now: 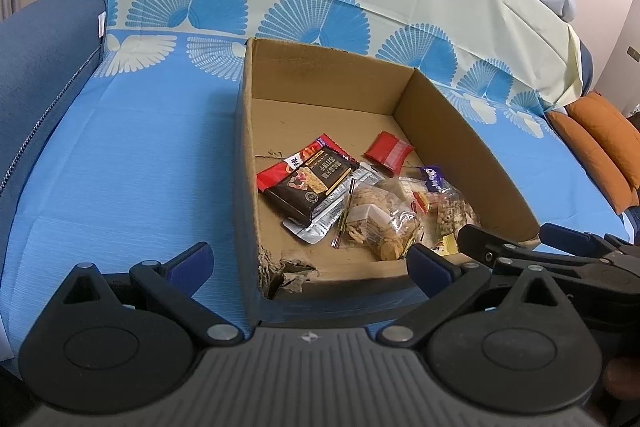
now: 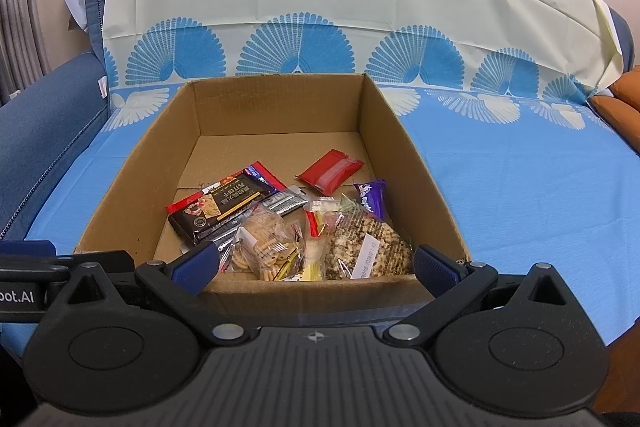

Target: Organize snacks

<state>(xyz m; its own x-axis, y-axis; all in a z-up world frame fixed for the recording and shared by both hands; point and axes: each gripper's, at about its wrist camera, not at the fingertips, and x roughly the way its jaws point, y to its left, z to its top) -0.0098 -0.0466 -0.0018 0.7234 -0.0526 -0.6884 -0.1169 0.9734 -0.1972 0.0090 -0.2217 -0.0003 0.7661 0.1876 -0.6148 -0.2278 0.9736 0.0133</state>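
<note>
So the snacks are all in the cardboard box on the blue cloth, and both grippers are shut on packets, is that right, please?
Not quite: the snacks do lie in the cardboard box on the blue cloth, but both grippers are open and hold nothing. The right wrist view shows the right gripper empty at the box's near edge; the left gripper likewise.

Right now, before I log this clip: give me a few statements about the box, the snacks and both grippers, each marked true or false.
1. The cardboard box holds several snack packets. True.
2. The red packet lies outside the box on the cloth. False: it lies on the box floor.
3. Both the left gripper and the right gripper are open and hold nothing. True.
4. The box stands on a bare wooden table. False: it stands on a blue patterned cloth.
5. The purple packet lies near the box's right wall. True.
</note>
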